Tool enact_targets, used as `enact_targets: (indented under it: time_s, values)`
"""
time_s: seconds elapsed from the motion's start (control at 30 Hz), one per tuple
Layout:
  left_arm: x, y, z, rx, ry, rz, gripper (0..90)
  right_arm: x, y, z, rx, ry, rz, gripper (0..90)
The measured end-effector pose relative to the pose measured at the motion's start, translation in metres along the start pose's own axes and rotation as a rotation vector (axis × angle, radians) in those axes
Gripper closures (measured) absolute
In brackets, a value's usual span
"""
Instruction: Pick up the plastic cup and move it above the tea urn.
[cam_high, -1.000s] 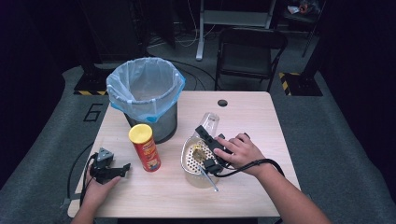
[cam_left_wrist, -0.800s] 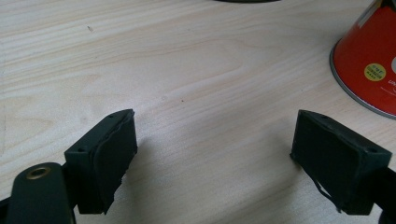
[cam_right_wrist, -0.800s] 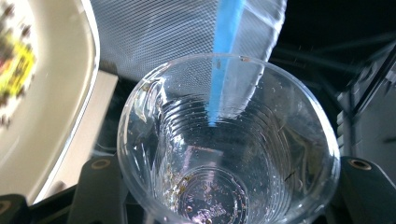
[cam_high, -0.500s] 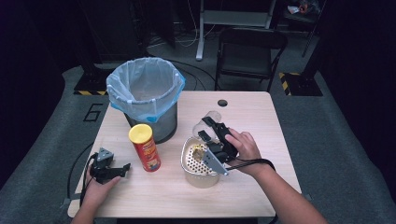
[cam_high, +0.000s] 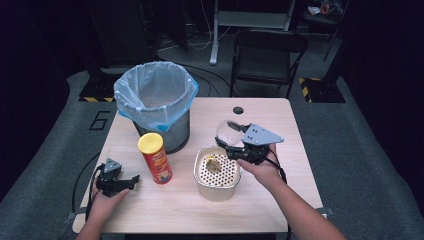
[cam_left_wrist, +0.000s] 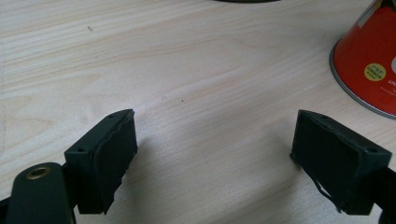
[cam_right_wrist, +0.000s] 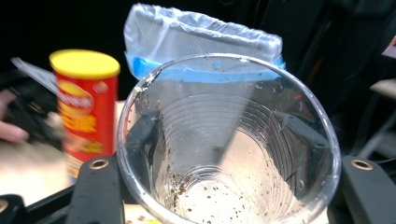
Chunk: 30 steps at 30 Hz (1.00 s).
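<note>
right gripper (cam_high: 239, 141): clamped on clear cup (cam_high: 227, 133), held just beyond strainer bowl (cam_high: 216, 171) | left gripper (cam_high: 122, 181): wide, empty, well left of bowl | advice: cup is best carried level, residue is kept inside

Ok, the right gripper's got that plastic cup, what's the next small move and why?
Probably carry the clear cup over to the lined trash bin. The right gripper grips it; only crumbs cling inside, and a lump of contents sits in the perforated strainer bowl, so it looks emptied.
</note>
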<state>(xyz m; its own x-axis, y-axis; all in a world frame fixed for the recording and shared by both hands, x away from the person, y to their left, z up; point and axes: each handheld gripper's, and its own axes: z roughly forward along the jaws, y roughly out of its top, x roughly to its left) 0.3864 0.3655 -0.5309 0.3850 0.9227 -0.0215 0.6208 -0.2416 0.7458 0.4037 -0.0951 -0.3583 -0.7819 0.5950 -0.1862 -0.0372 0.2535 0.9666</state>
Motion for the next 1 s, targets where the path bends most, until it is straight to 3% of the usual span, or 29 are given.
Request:
enact_targets:
  time_s: [0.13, 0.3, 0.4, 0.43, 0.63, 1.0]
  values:
    - [0.0, 0.0, 0.0, 0.0, 0.0, 0.0, 13.7, -0.008, -0.003, -0.001, -0.009, 0.06, 0.154, 36.2]
    - [0.0, 0.0, 0.0, 0.0, 0.0, 0.0, 13.7, -0.016, -0.003, -0.002, -0.029, 0.122, 0.293, 36.2]
    - [0.0, 0.0, 0.0, 0.0, 0.0, 0.0, 13.7, -0.015, 0.001, -0.003, -0.022, 0.114, 0.294, 36.2]
    - [0.0, 0.0, 0.0, 0.0, 0.0, 0.001, 13.7, -0.012, 0.008, -0.003, -0.012, 0.098, 0.269, 36.2]
    - [0.0, 0.0, 0.0, 0.0, 0.0, 0.0, 13.7, -0.009, 0.026, -0.001, 0.02, 0.061, 0.23, 36.3]
    - [0.0, 0.0, 0.0, 0.0, 0.0, 0.0, 13.7, -0.013, 0.048, 0.008, 0.035, 0.069, 0.233, 36.3]
